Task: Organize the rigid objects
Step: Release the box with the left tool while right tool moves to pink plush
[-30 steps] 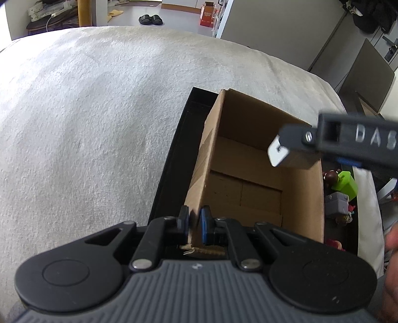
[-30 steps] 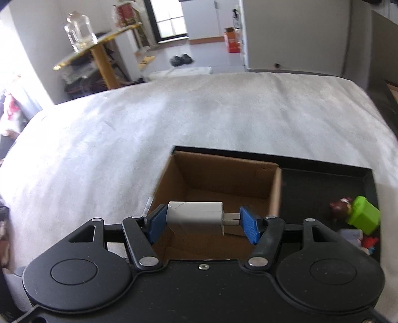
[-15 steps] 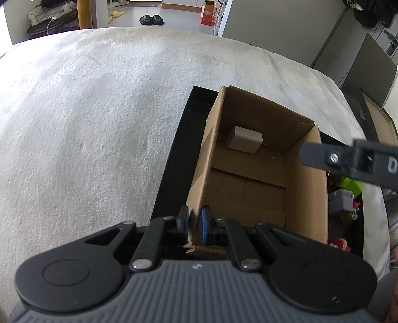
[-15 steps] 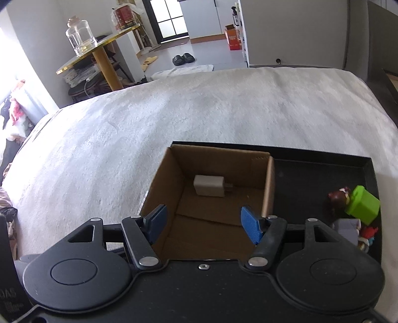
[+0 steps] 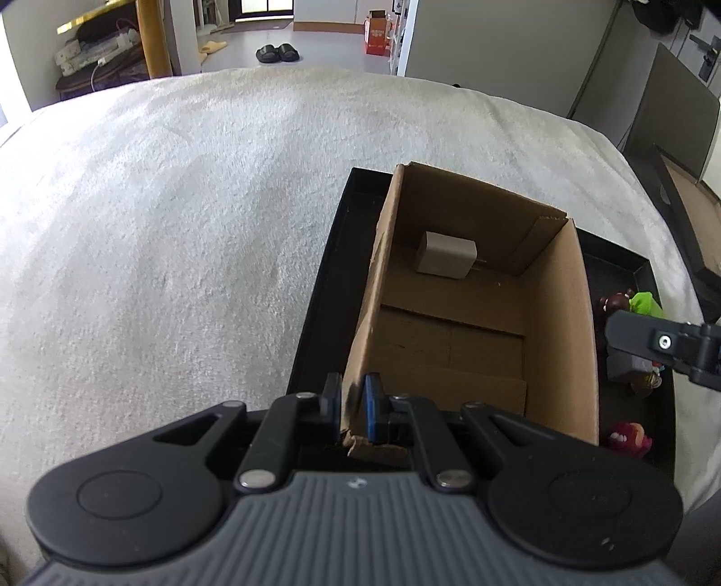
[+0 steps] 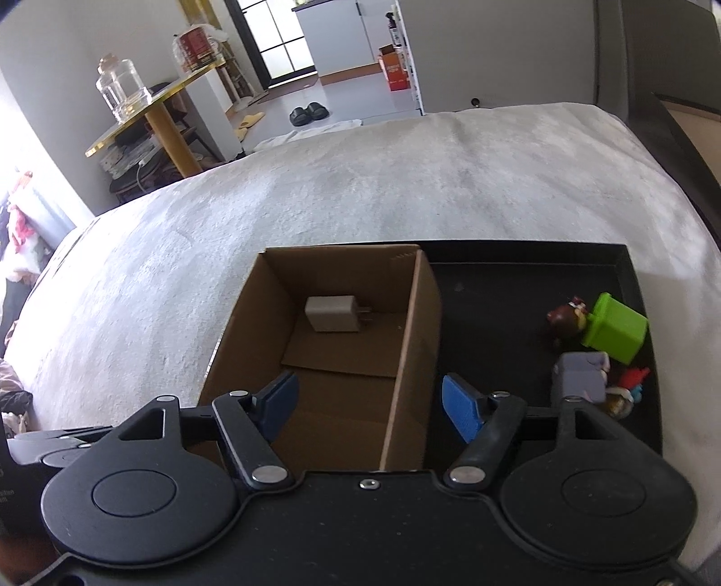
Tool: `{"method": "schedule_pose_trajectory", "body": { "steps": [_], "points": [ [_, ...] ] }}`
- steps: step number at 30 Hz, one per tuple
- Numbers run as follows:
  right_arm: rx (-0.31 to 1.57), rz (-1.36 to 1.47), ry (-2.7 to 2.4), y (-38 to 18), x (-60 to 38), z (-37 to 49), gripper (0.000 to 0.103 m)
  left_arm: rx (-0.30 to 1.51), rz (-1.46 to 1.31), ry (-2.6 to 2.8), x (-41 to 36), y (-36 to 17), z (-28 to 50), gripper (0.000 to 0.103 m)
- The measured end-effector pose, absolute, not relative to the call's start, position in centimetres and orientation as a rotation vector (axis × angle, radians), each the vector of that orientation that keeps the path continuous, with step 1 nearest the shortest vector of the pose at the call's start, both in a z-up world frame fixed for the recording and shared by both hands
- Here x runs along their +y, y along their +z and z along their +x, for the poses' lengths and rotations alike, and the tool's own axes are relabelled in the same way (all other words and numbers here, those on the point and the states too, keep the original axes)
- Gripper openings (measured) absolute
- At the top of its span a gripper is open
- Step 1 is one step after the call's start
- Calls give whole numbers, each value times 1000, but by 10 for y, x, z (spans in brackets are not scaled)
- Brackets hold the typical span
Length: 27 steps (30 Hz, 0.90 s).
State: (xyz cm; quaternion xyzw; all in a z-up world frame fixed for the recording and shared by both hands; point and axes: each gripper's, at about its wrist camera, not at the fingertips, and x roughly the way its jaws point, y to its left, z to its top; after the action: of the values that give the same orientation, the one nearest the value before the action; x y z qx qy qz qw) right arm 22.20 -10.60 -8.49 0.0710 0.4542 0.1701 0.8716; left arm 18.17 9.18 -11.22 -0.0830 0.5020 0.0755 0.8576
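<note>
On the left lies the wide cream fleecy blanket [image 5: 171, 252] that covers the whole surface. On it sits a shallow black rectangular tray [image 6: 518, 270], and in the tray's left part stands an open brown cardboard box [image 5: 559, 324]. The left gripper [image 5: 352, 405] is clamped on the box's near left wall, one blue pad on each side of the cardboard edge. A small beige square wall charger [image 5: 445, 261] lies on the box floor against the far wall, its two metal prongs pointing right.

The right gripper [image 6: 369, 401] hangs above the near part of the box with its blue pads spread wide and nothing between them; one pad is over the box interior, the other over the tray just right of the box's right wall. In the left wrist view only one dark finger of it shows at the right edge.

The right wrist view lays out the tray's right part clearly: a lime-green plastic cube [image 6: 615, 327] touching a small brown toy figure [image 6: 565, 318], a grey block [image 6: 581, 376] just nearer, and a small red-and-blue figure [image 6: 631, 383] beside it. The left wrist view alone shows a dark red toy with white teeth [image 5: 628, 439] in the tray's near right corner.

Far off, both views show black slippers [image 6: 308, 112] on the floor and an orange carton [image 5: 377, 38]; its printing is too small to read. No legible writing appears elsewhere.
</note>
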Motion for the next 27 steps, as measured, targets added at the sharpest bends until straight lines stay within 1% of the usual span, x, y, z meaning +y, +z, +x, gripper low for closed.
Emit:
{"method": "schedule_pose_trajectory", "body": {
  "steps": [11, 13, 14, 15, 16, 17, 18, 19, 20, 21, 27],
  "points": [
    [948, 203, 324, -95, -145, 207, 71, 1033, -125, 207, 84, -103, 173, 9],
    [947, 211, 317, -98, -152, 205, 72, 1020, -116, 207, 82, -99, 171, 14],
    [949, 218, 313, -100, -156, 204, 73, 1013, -112, 207, 81, -98, 170, 21],
    [951, 224, 309, -102, -160, 203, 73, 1009, -106, 212, 80, -96, 169, 32],
    [954, 230, 306, -105, -163, 202, 73, 1003, -102, 220, 79, -95, 169, 40],
    [957, 236, 301, -107, -167, 201, 73, 993, -102, 227, 79, -94, 167, 51],
    [959, 244, 297, -109, -171, 199, 73, 982, -107, 235, 79, -91, 166, 59],
    [961, 250, 293, -111, -174, 198, 73, 969, -113, 244, 80, -89, 165, 63],
    [961, 259, 290, -113, -179, 197, 73, 961, -118, 250, 81, -88, 164, 69],
    [961, 266, 287, -115, -182, 195, 73, 959, -121, 255, 81, -87, 163, 71],
    [966, 292, 274, -126, -202, 189, 73, 956, -75, 266, 71, -82, 164, 74]
  ]
}}
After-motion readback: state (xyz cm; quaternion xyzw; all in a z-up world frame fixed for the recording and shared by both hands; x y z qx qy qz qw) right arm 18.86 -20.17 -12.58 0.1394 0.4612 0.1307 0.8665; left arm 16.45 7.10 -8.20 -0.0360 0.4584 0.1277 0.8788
